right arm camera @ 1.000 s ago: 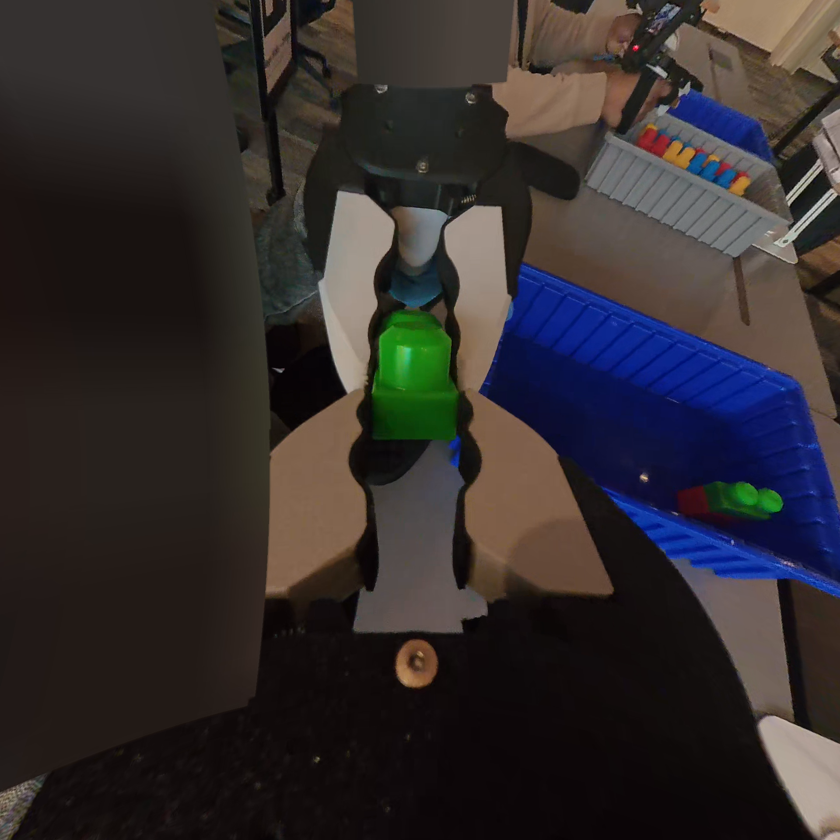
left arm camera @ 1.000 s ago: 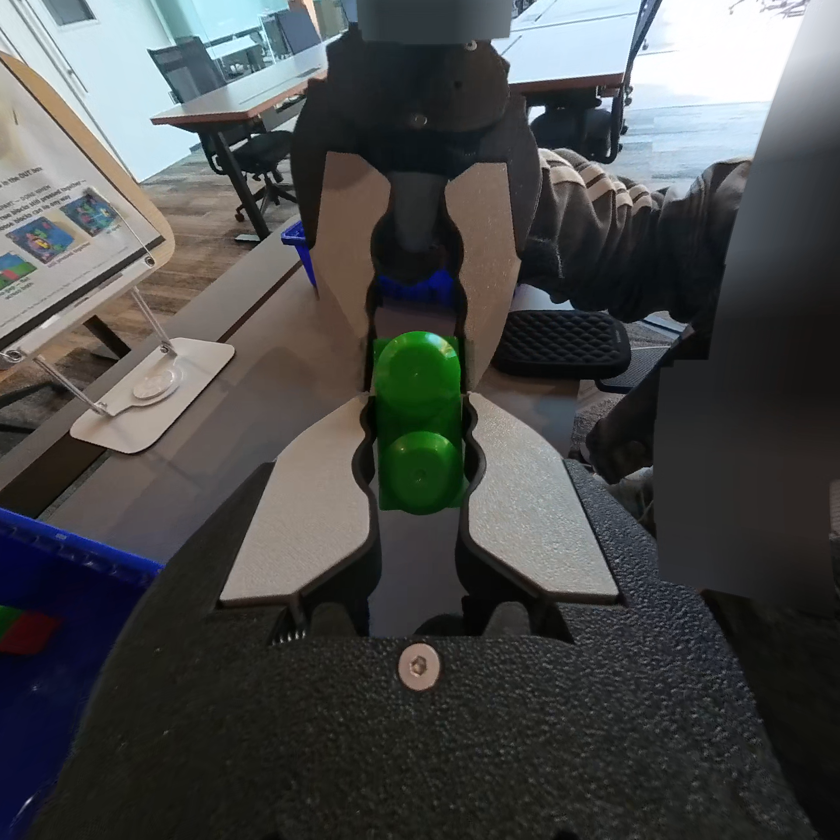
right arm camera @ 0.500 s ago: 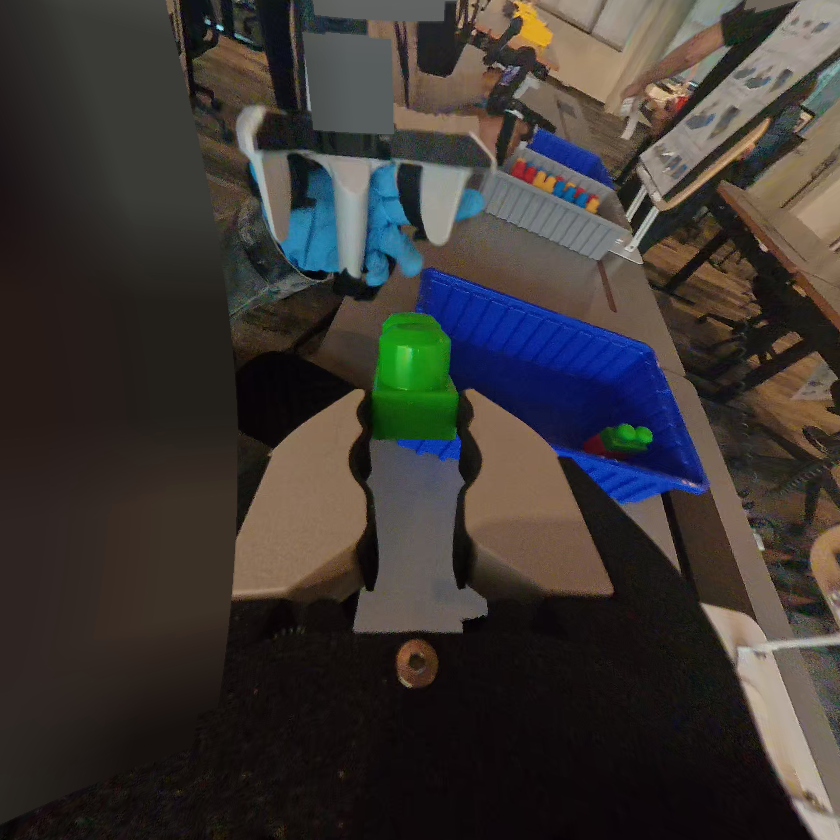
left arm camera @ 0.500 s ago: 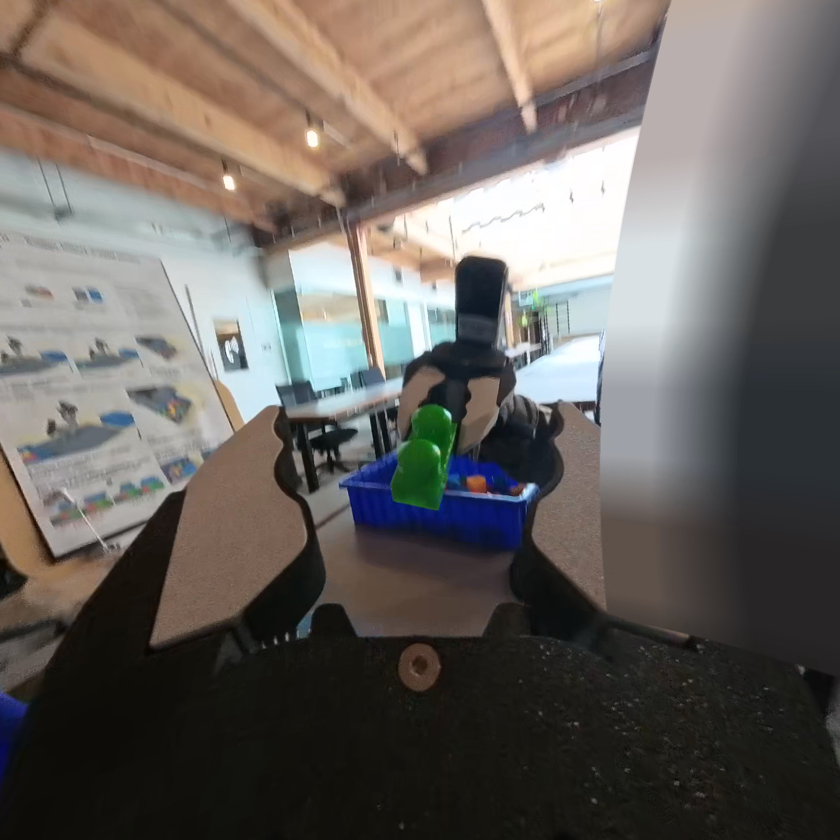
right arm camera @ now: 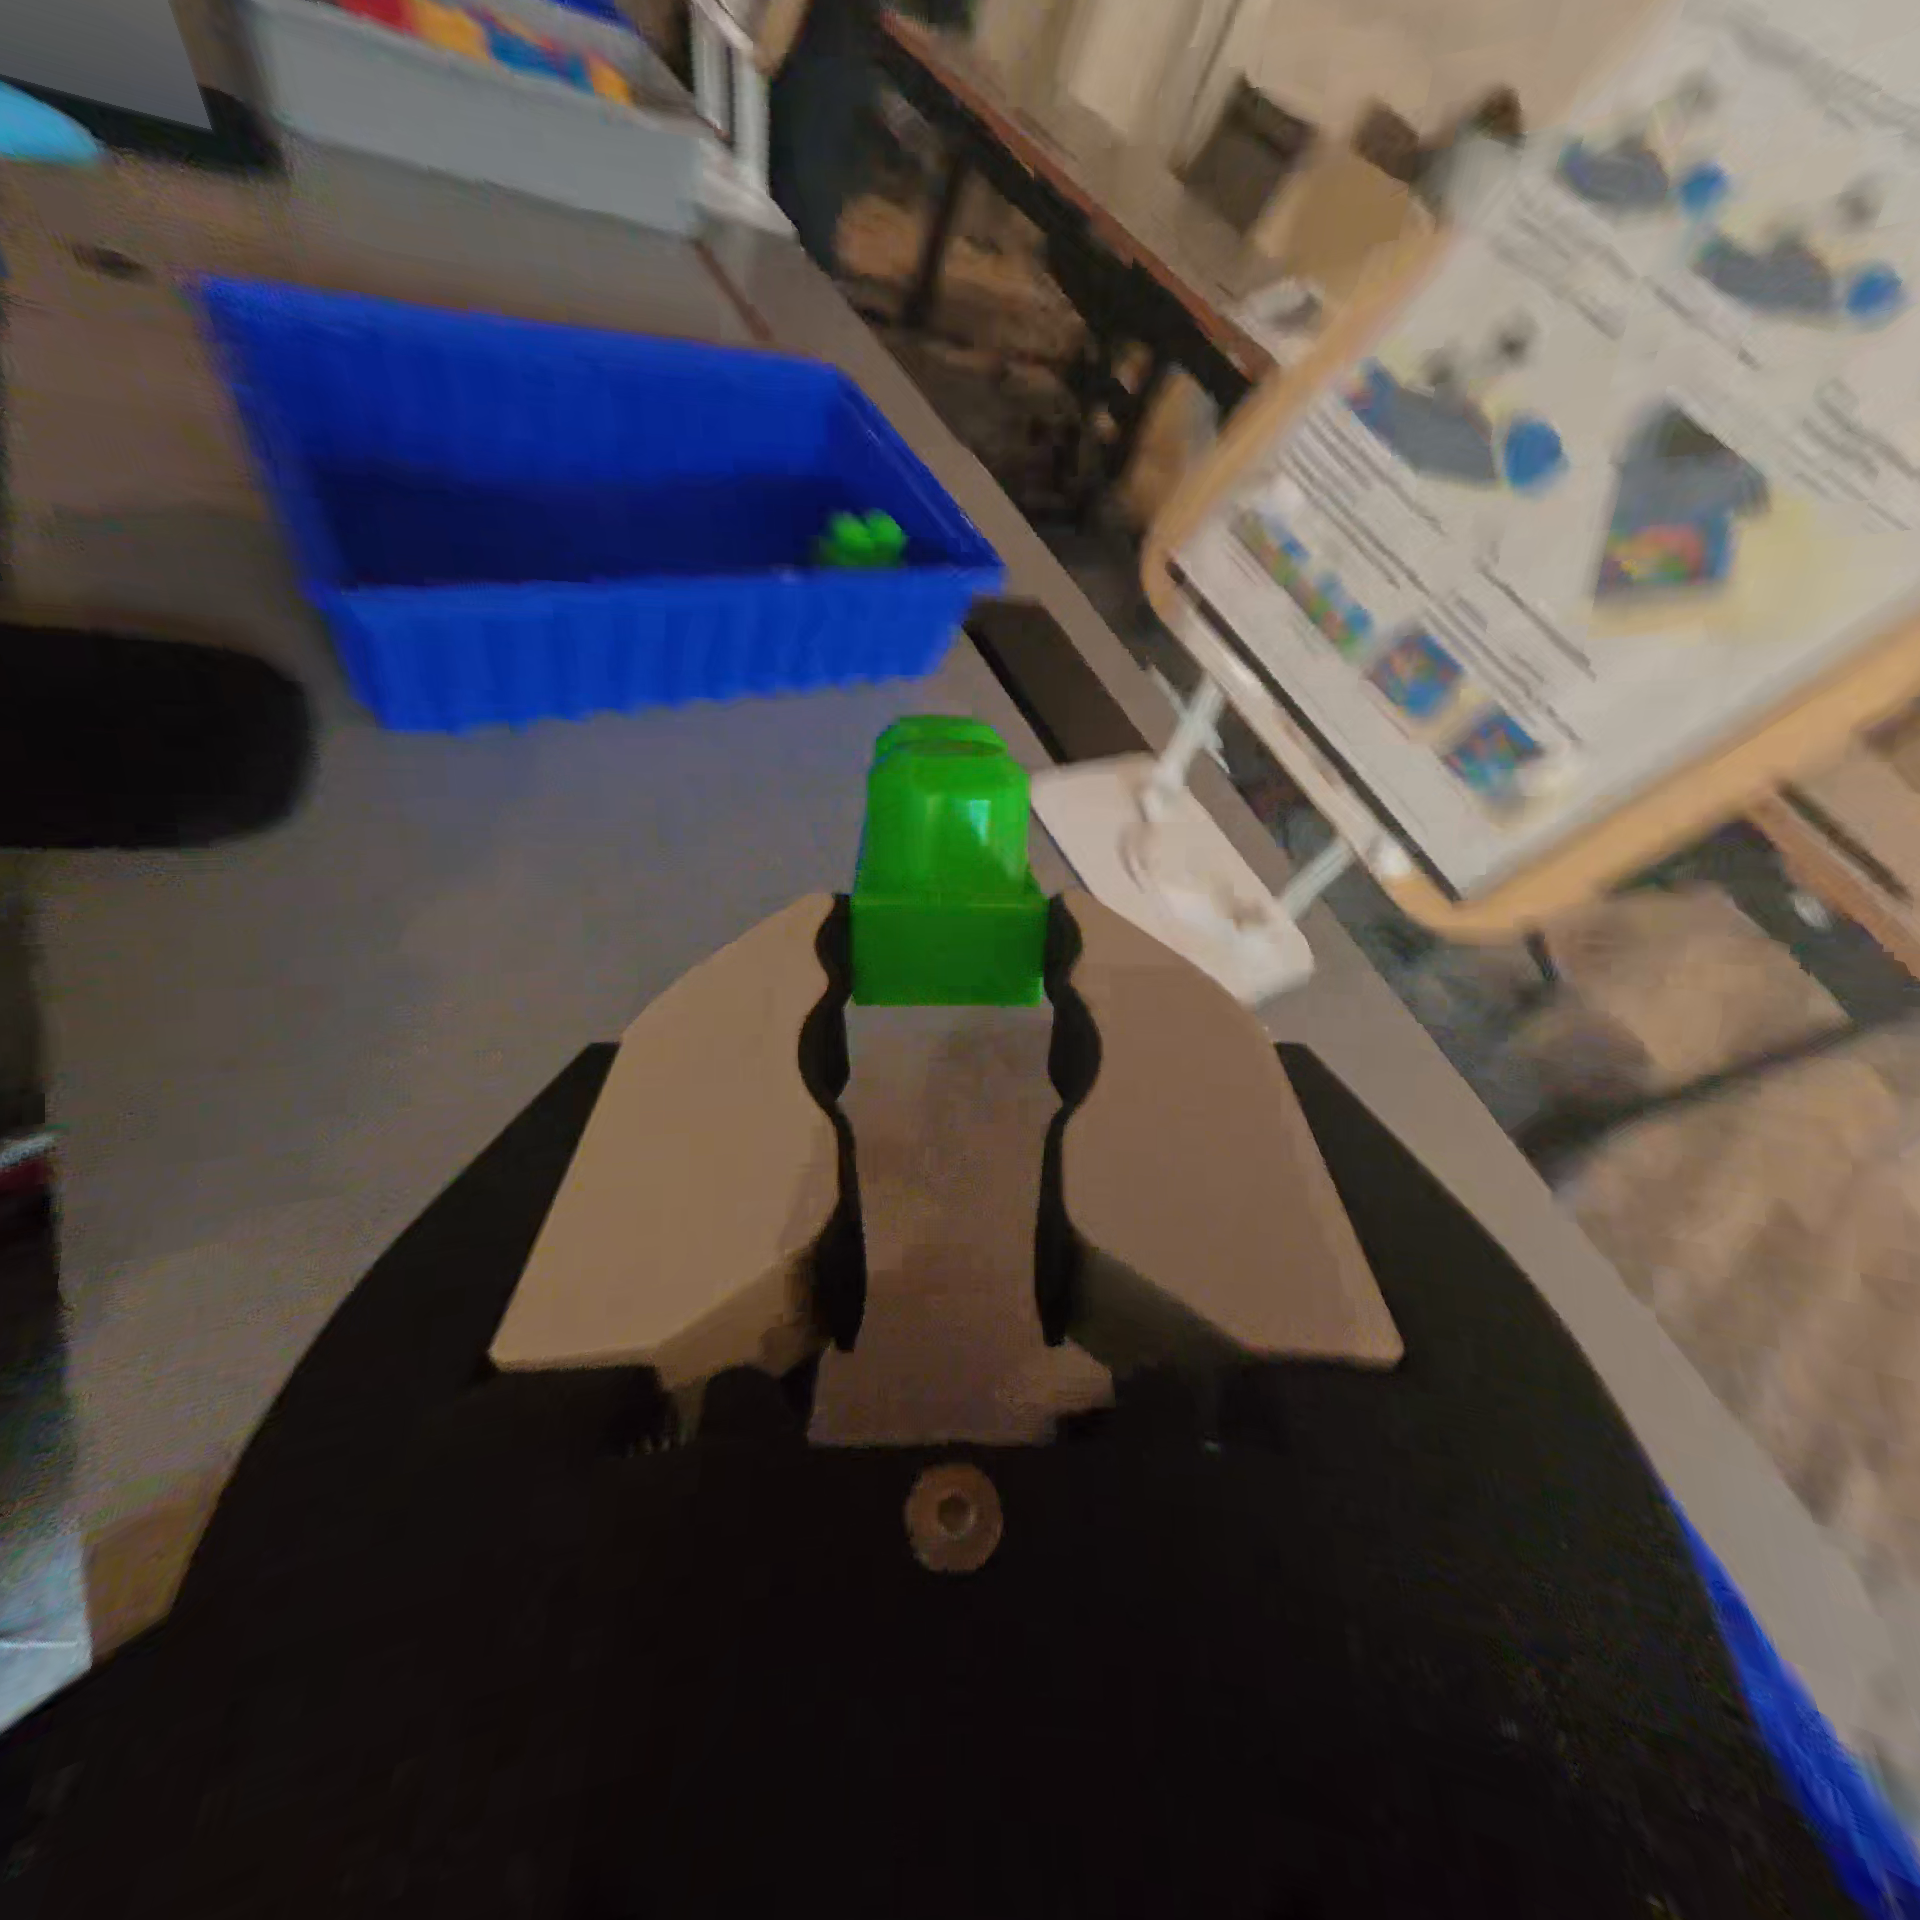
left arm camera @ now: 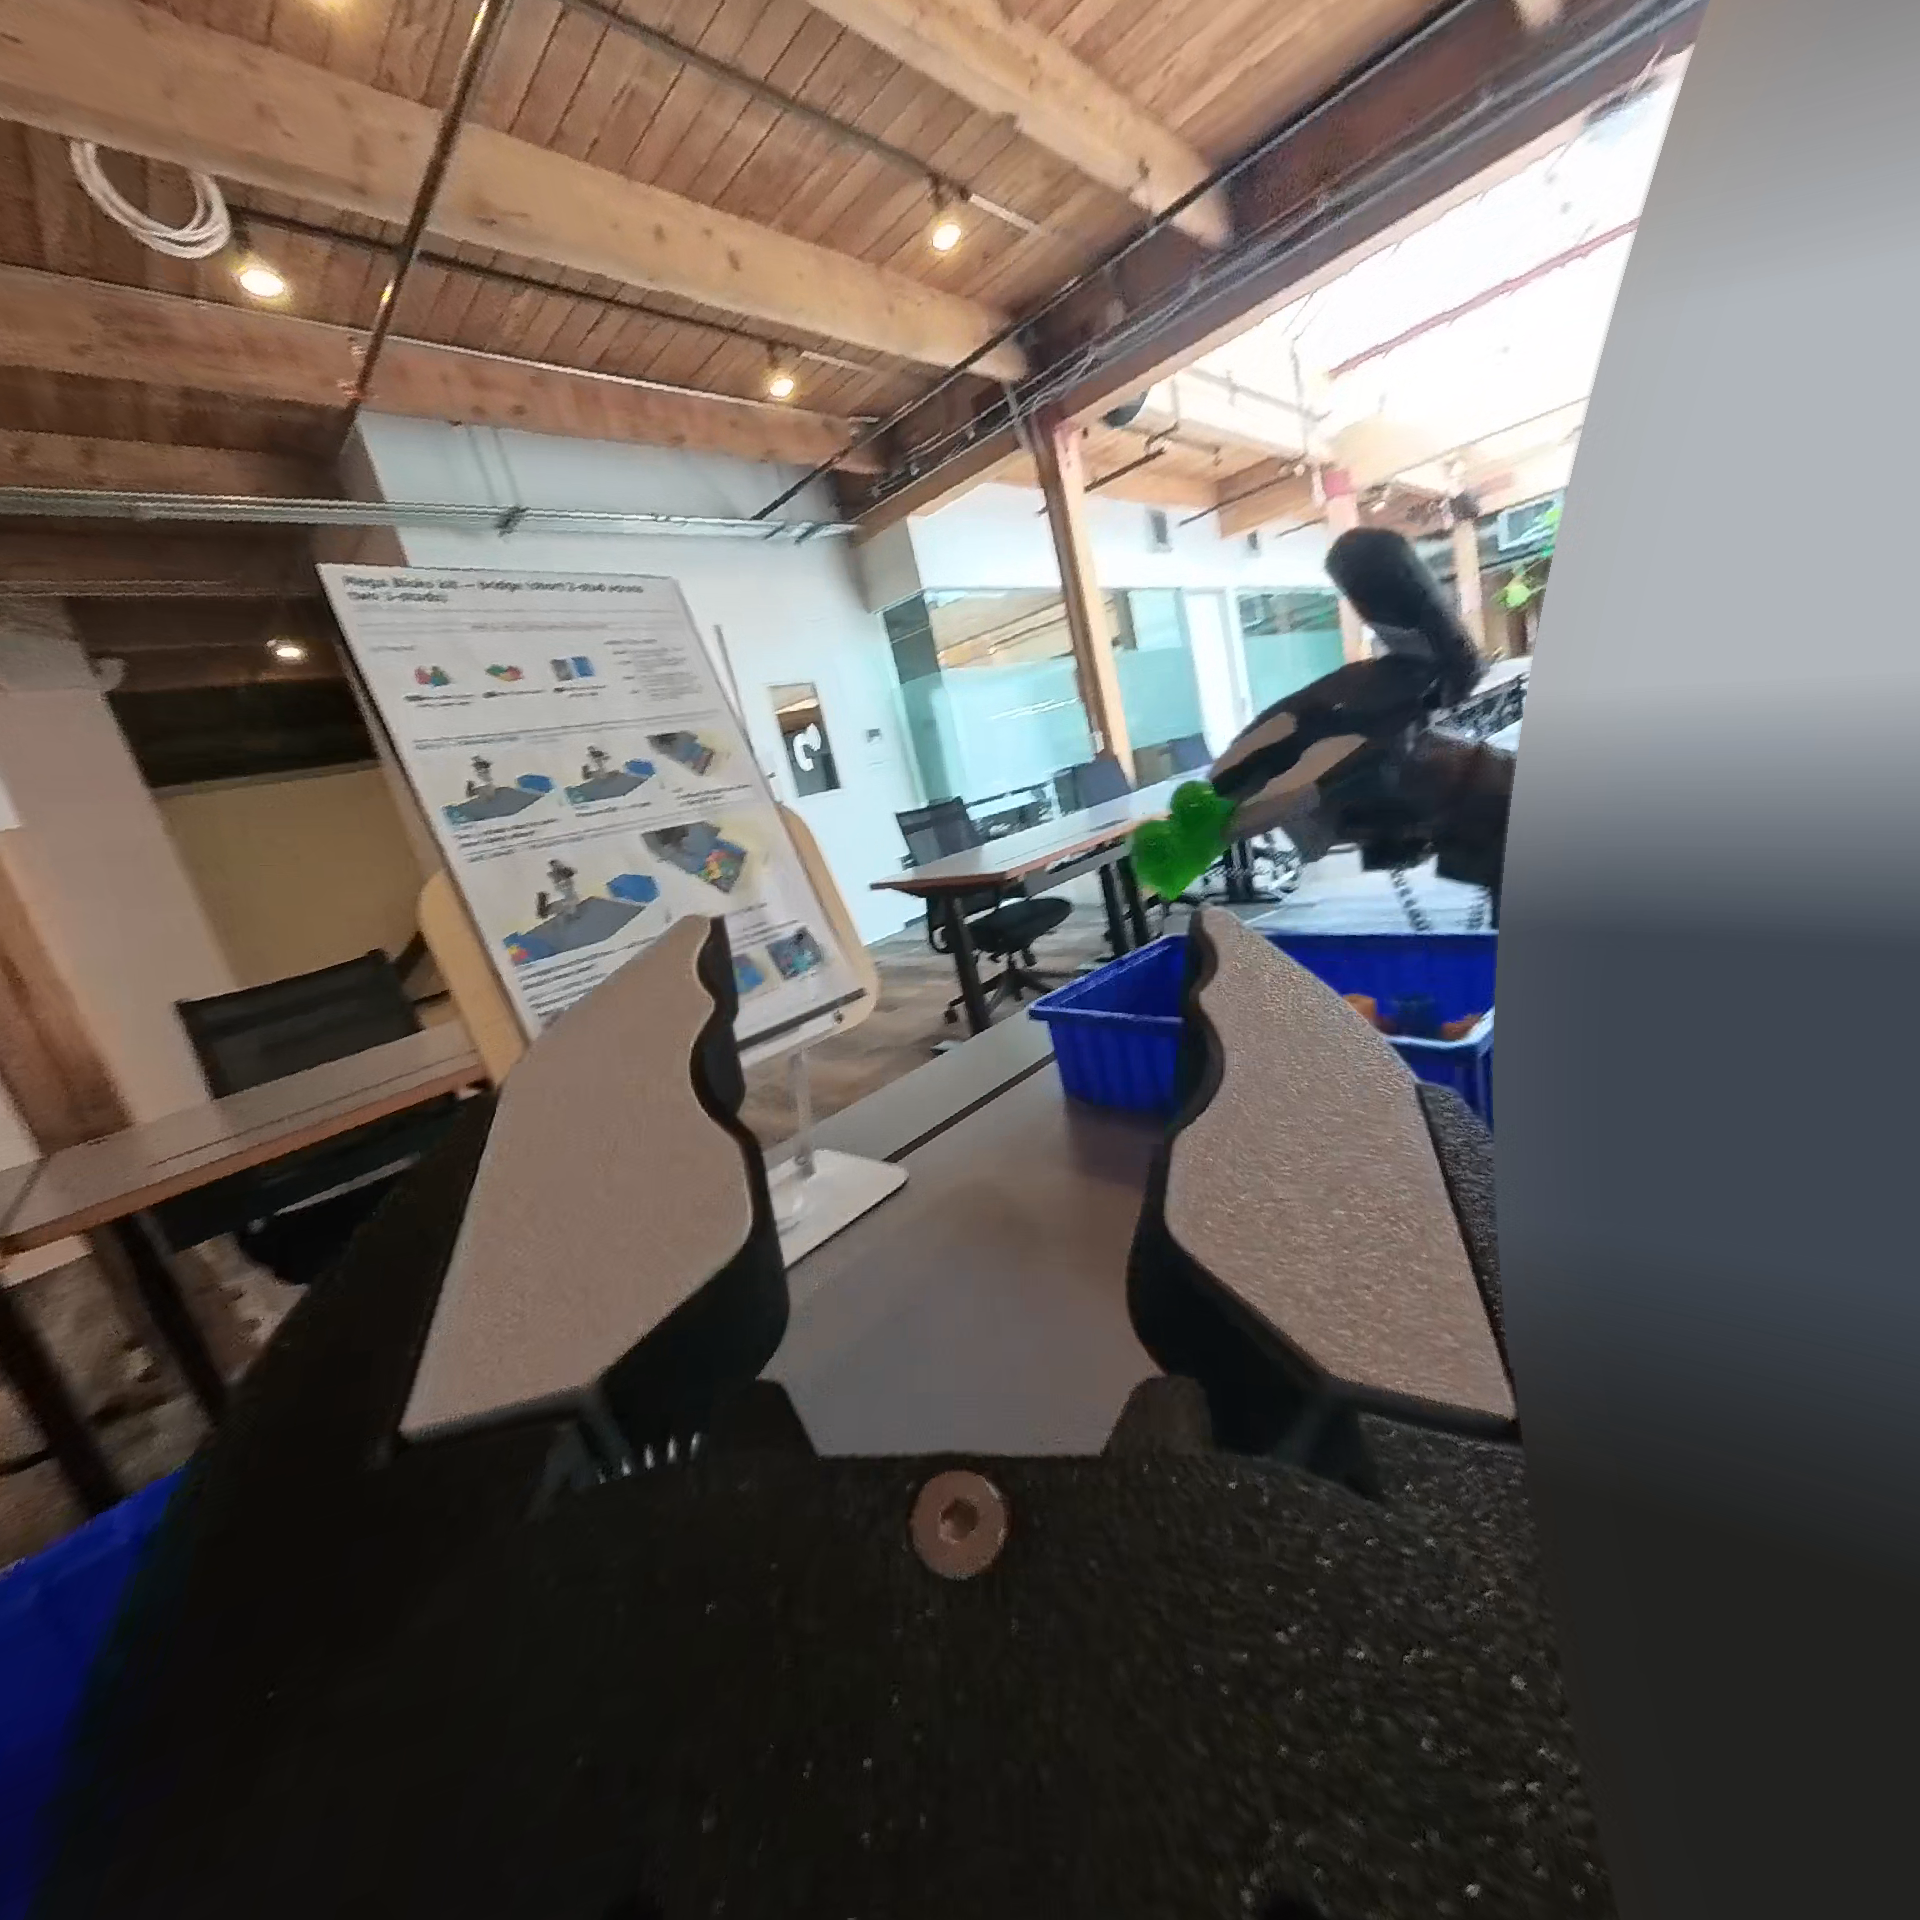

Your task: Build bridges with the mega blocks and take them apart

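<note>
My right gripper (right arm camera: pixel 945 914) is shut on a green two-stud mega block (right arm camera: pixel 948 883) and holds it above the grey table (right arm camera: pixel 416 935). In the left wrist view the same block (left arm camera: pixel 1179 836) shows far off at the right, held by the right gripper (left arm camera: pixel 1205 821) above a blue bin (left arm camera: pixel 1117 1039). My left gripper (left arm camera: pixel 951 956) is open and empty, tilted up over the table (left arm camera: pixel 966 1247). A green block (right arm camera: pixel 860 540) lies in another blue bin (right arm camera: pixel 644 634).
An instruction board on a metal stand (left arm camera: pixel 613 821) stands at the table's left edge; it also shows in the right wrist view (right arm camera: pixel 1558 499). A grey bin (right arm camera: pixel 468 114) with coloured blocks sits farther back. Office desks and chairs (left arm camera: pixel 987 894) stand beyond the table.
My left gripper let go of the green block, opened and pulled back and up. My right gripper kept the block and swung away across the table.
</note>
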